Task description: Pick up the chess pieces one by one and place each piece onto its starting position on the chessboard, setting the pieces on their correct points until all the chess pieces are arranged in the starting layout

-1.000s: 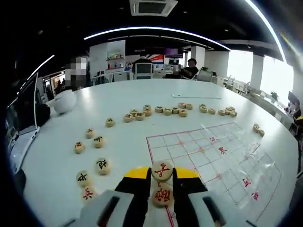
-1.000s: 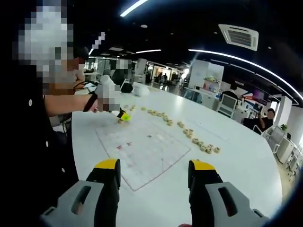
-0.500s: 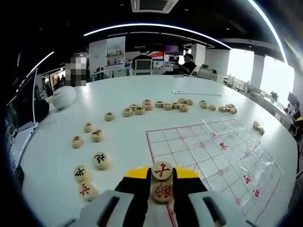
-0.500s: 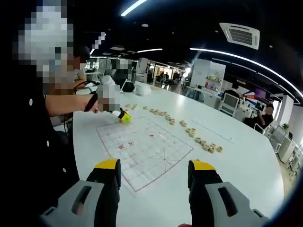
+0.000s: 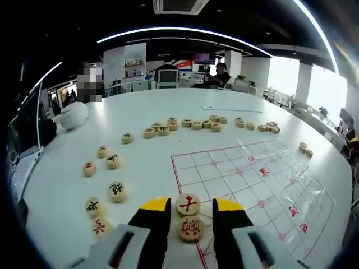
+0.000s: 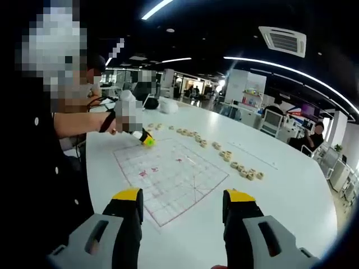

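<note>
In the left gripper view my left gripper (image 5: 190, 206) is open low over the near left edge of the chessboard (image 5: 247, 179), a clear sheet with a red grid. Two round wooden pieces with red characters lie between its jaws, one (image 5: 188, 204) at the tips and one (image 5: 190, 228) closer in, with a gap on each side. More loose pieces (image 5: 190, 124) lie in a row beyond the board, and others (image 5: 116, 191) sit to the left. In the right gripper view my right gripper (image 6: 184, 204) hangs open and empty above the board (image 6: 168, 174), far from the left gripper (image 6: 147, 139).
A white round object (image 5: 73, 115) and a laptop (image 5: 25, 151) sit at the table's left. Two pieces (image 5: 305, 148) lie near the right table edge. A thin strip (image 5: 224, 110) lies far back. The person (image 6: 50, 140) stands left of the board.
The left jaws have spread apart and let go of the red piece at their tips, which now rests on the board edge. The right gripper has stayed still and open.
</note>
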`<state>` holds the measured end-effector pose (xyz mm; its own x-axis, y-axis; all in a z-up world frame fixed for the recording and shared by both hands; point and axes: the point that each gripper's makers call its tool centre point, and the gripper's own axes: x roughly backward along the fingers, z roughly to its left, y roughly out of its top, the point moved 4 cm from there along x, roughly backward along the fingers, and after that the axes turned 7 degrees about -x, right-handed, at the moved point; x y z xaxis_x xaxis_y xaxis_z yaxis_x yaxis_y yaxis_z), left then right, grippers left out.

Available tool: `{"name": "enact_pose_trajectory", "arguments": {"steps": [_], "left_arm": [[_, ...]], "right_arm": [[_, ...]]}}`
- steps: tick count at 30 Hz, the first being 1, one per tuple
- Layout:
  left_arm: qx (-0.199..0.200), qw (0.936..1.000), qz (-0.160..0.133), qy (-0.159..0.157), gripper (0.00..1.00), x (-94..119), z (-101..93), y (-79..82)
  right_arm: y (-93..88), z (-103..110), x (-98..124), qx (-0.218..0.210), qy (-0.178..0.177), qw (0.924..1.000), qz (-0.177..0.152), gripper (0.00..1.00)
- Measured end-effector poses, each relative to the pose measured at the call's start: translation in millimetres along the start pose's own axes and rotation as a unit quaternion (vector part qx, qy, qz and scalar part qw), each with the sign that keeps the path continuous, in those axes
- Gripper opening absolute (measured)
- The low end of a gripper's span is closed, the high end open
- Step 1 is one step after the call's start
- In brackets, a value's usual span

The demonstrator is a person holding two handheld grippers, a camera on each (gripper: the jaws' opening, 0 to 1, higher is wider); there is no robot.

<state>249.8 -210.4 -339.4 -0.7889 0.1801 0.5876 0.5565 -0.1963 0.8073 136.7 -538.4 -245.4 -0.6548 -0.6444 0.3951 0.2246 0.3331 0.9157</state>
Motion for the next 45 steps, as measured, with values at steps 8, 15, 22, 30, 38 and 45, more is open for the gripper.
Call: {"name": "enact_pose_trajectory", "arguments": {"steps": [8, 15, 22, 30, 38, 45], "left_arm": [[-0.031, 0.9994, -0.014, 0.002, 0.37, 9, -2.6, 9.3], [-0.075, 0.9968, -0.023, -0.013, 0.45, 13, -18.8, 20.0], [-0.103, 0.9931, -0.029, -0.049, 0.46, 5, -43.9, 33.2], [-0.151, 0.9833, -0.050, -0.089, 0.49, -9, -77.1, 60.2], [-0.169, 0.9744, -0.063, -0.133, 0.49, -20, -103.3, 86.9], [-0.196, 0.9644, -0.063, -0.166, 0.50, -35, -114.0, 118.9]], "right_arm": [[-1.0, -1, 1, -0.001, -0.001, 1.0000, -0.001, 0.58], [-2.8, -1, 5, -0.005, -0.007, 1.0000, -0.002, 0.58], [-8.3, -3, 16, -0.014, -0.023, 0.9996, -0.001, 0.58], [-15.5, -7, 30, -0.027, -0.046, 0.9986, 0.001, 0.58], [-21.2, -15, 43, -0.040, -0.074, 0.9965, 0.005, 0.58], [-27.0, -19, 52, -0.051, -0.091, 0.9946, 0.008, 0.58]]}}
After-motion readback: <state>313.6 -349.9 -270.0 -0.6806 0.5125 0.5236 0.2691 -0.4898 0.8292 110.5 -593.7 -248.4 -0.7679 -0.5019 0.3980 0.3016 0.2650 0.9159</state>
